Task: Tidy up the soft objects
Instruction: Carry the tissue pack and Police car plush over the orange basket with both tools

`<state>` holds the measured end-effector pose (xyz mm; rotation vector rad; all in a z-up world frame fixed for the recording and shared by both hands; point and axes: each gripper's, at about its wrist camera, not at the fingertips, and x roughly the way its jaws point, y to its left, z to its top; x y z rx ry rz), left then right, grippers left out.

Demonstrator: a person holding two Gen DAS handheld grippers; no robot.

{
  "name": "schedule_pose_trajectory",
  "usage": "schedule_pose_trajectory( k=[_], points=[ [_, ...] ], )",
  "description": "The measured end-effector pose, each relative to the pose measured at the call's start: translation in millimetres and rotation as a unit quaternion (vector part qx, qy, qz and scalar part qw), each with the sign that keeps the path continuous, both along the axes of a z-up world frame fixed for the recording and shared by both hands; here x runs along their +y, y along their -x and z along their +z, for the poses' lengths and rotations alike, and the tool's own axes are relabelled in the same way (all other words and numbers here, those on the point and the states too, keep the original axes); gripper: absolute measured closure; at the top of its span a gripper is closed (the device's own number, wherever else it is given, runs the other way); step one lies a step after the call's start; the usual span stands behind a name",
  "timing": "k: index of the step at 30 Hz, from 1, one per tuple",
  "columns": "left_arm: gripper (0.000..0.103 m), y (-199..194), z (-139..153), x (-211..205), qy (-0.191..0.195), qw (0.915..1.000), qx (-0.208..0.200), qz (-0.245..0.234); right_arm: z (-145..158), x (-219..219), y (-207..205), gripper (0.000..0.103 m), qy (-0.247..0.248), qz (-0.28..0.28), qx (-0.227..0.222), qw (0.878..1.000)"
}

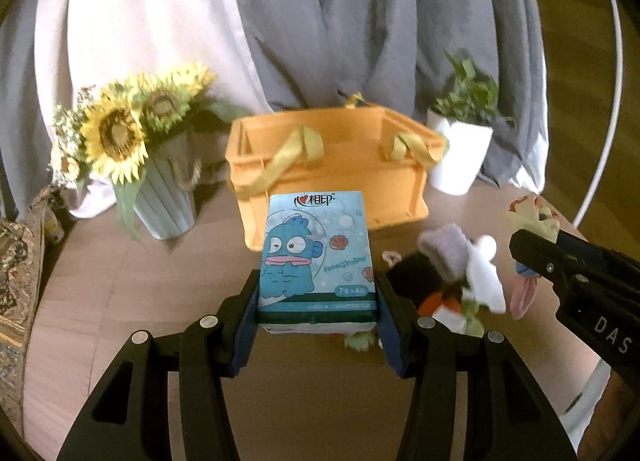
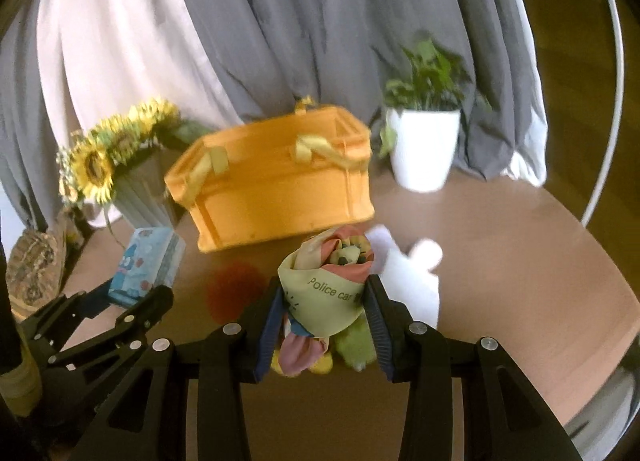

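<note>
My left gripper [image 1: 317,301] is shut on a blue tissue pack [image 1: 316,257] with a cartoon fish, held above the table in front of the orange basket [image 1: 332,177]. My right gripper [image 2: 324,309] is shut on a yellow and pink "Police car" cloth bundle [image 2: 328,289], held in front of the basket [image 2: 276,197]. The tissue pack [image 2: 146,267] and left gripper show at the left of the right wrist view. Soft toys lie on the table: a grey, white and black pile [image 1: 456,273], a white plush [image 2: 412,277] and a green plush [image 2: 356,345].
A sunflower bouquet in a ribbed vase [image 1: 132,149] stands left of the basket. A white pot with a green plant [image 1: 460,149] stands to its right. Grey and white curtains hang behind. The round brown table's edge [image 2: 600,261] curves at the right.
</note>
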<state>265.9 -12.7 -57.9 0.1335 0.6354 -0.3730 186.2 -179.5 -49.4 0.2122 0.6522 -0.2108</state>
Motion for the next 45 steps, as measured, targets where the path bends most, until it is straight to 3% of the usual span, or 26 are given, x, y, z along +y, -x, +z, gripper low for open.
schedule_pose_trajectory(
  k=[15,30,39,45],
  points=[
    [0.052,-39.6,41.1,-22.6,0.014,0.9974,-0.046,0.054,34.8,-23.5,-61.9,0.061,0.003,0.073,-0.063,0.995],
    [0.052,-90.6,64.6,-33.6,0.015,0.9933,-0.091,0.070,58.6,-35.3,-120.1,0.061,0.015,0.093,-0.104,0.990],
    [0.052,-136.1,66.9,-41.2,0.000,0.9925,-0.097,0.074,60.2,-42.6,-162.1,0.061,0.023,0.094,-0.099,0.990],
    [0.051,-170.6,62.6,-51.3,-0.019,0.9949,-0.079,0.060,56.7,-51.6,-190.9,0.061,0.026,0.089,-0.080,0.993]
  ],
)
